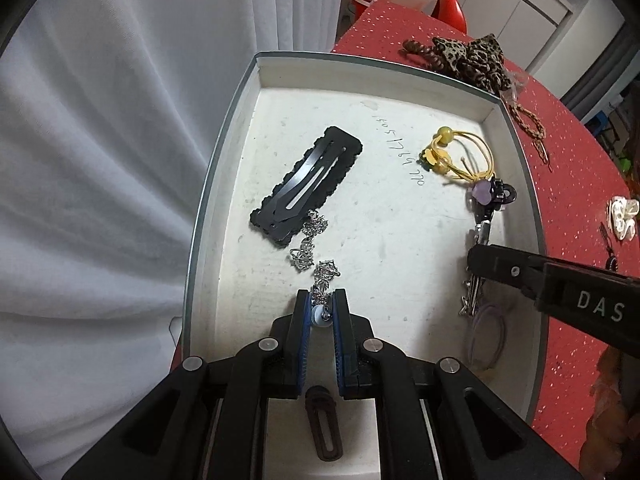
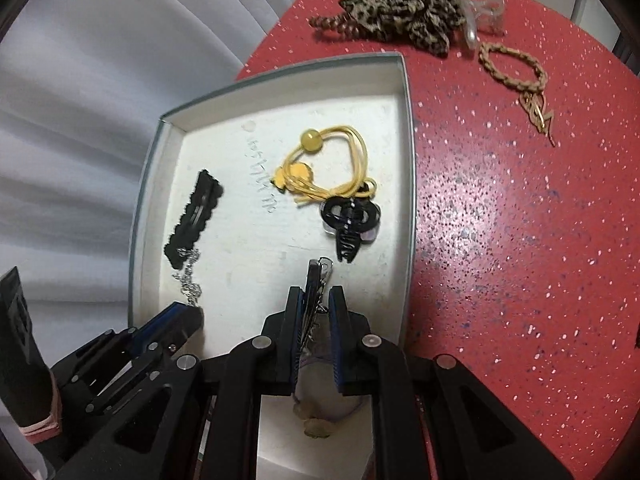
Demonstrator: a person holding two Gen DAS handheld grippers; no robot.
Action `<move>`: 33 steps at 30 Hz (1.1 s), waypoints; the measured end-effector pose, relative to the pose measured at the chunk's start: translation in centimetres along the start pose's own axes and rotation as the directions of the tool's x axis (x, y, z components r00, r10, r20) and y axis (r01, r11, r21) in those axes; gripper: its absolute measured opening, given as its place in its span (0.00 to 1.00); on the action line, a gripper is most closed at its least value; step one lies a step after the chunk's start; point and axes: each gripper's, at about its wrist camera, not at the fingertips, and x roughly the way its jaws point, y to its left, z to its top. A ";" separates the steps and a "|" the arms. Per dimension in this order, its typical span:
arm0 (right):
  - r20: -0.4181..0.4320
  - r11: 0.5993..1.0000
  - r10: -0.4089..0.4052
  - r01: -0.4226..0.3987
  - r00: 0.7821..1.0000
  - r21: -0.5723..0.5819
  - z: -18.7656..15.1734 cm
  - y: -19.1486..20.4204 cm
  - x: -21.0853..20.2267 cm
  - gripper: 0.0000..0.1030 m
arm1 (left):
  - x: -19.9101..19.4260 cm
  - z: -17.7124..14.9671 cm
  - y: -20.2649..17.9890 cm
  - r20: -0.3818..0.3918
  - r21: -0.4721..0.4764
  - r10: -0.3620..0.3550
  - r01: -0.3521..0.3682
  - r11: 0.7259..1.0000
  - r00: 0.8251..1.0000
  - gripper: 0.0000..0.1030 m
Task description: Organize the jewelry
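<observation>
Where right tongs [image 2: 314, 312] straddle a clip [image 2: 316, 280], contact stays unclear.

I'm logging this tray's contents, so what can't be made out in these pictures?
- Handwriting on the tray floor: too small, smeared.
- Brown clip, left wrist view: partly behind the left gripper.
- Purple hair tie, right wrist view: mostly behind the right gripper.

Blk fingers [image 1: 301, 320] w/ blue pads, silver screws.
</observation>
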 end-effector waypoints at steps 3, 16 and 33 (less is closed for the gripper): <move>0.000 1.000 -0.003 0.003 1.000 -0.009 0.2 0.4 0.3 0.14 | 0.1 0.1 -0.3 -0.004 0.008 0.015 -0.015 1.000 1.000 0.12; 0.079 0.999 0.021 -0.019 0.997 -0.026 -0.5 0.4 -5.1 0.29 | -2.1 0.7 -0.8 0.018 0.038 0.023 -0.023 0.999 1.000 0.12; 0.095 0.999 -0.030 0.027 0.995 0.033 -3.5 -1.3 -7.9 0.29 | -5.4 -0.5 -0.8 0.055 0.025 0.047 -0.048 0.999 0.997 1.00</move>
